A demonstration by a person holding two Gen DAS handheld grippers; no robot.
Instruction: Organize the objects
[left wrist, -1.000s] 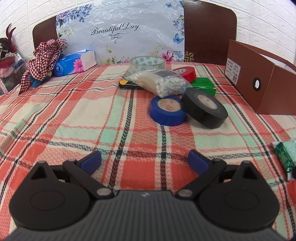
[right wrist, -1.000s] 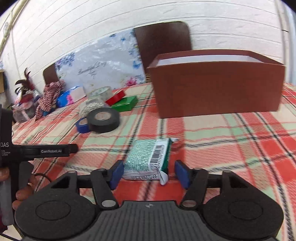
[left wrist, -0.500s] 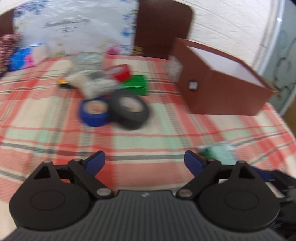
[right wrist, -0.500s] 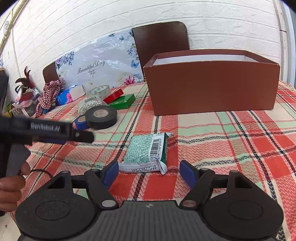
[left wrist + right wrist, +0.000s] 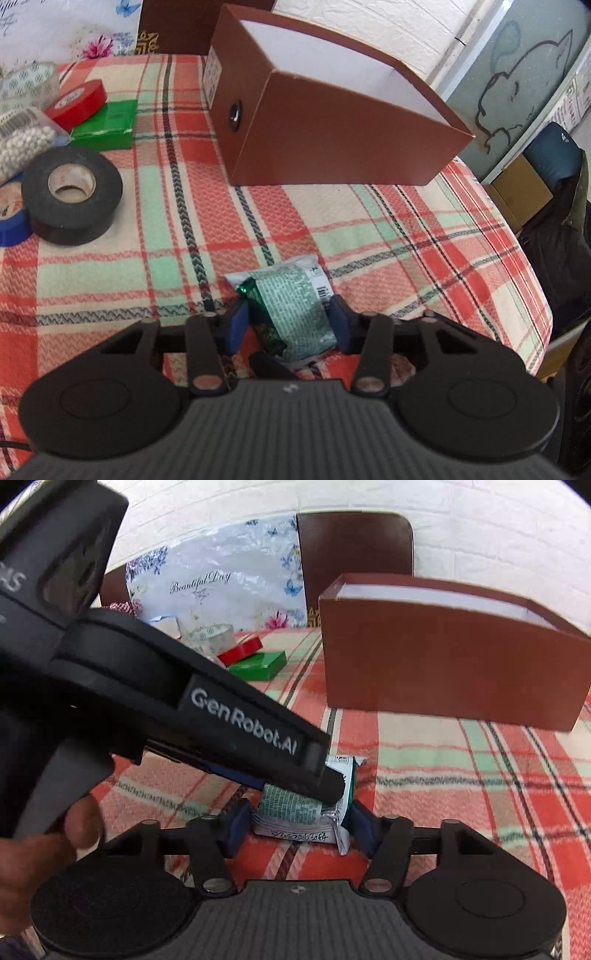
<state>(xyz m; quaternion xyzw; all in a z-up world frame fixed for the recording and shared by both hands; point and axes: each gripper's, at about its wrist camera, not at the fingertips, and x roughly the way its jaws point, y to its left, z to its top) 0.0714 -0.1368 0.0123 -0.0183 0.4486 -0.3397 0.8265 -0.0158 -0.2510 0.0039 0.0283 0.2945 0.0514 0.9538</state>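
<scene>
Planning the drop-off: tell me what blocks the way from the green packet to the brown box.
Nothing visible: only bare plaid tablecloth lies between the green foil packet and the brown cardboard box. The black tape roll sits off to the left.

Both grippers pinch packet (image 5: 291,805) — table-level.

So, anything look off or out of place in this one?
Yes: both claws are closed on the same green packet on the tablecloth, the left claw from one side and the right claw from the other. The black tape roll leans on the blue roll.
</scene>
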